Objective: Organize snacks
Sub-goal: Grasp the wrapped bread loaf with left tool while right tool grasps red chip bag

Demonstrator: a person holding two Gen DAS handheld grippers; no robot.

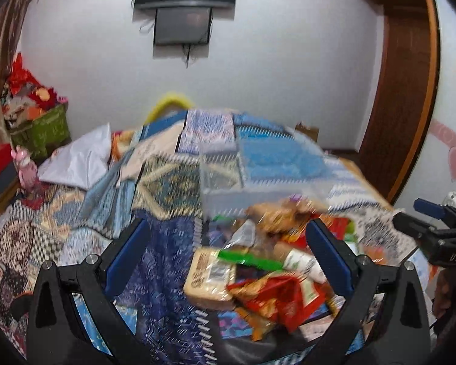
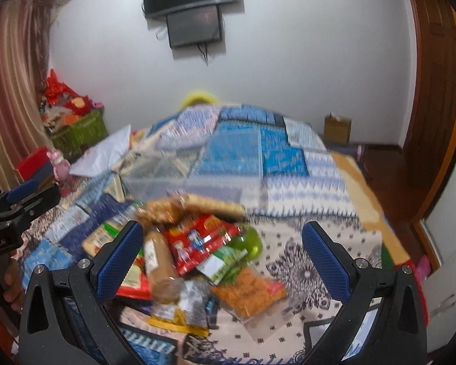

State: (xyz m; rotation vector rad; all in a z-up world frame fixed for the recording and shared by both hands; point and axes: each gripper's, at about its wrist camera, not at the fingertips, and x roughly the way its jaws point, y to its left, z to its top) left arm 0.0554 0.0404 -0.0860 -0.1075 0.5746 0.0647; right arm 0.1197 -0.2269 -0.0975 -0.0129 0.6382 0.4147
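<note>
A heap of snack packets (image 1: 270,267) lies on a patterned bedspread (image 1: 167,243), just in front of a clear plastic bin (image 1: 228,182). Both views are motion-blurred. My left gripper (image 1: 228,252) is open above the heap's left side, nothing between its blue pads. In the right wrist view the heap (image 2: 197,252) shows a red packet (image 2: 203,243), a green bottle (image 2: 249,243) and an orange snack bag (image 2: 249,292). The clear bin (image 2: 182,182) sits behind them. My right gripper (image 2: 222,255) is open over the heap. Each gripper appears at the edge of the other's view: right gripper (image 1: 434,228), left gripper (image 2: 18,210).
A green crate (image 2: 79,133) piled with bright items stands at the back left by a curtain (image 2: 12,91). A white pillow (image 2: 103,152) and a pink toy (image 2: 57,161) lie left of the bin. Two screens (image 2: 194,9) hang on the wall. A wooden door frame (image 2: 434,121) is at right.
</note>
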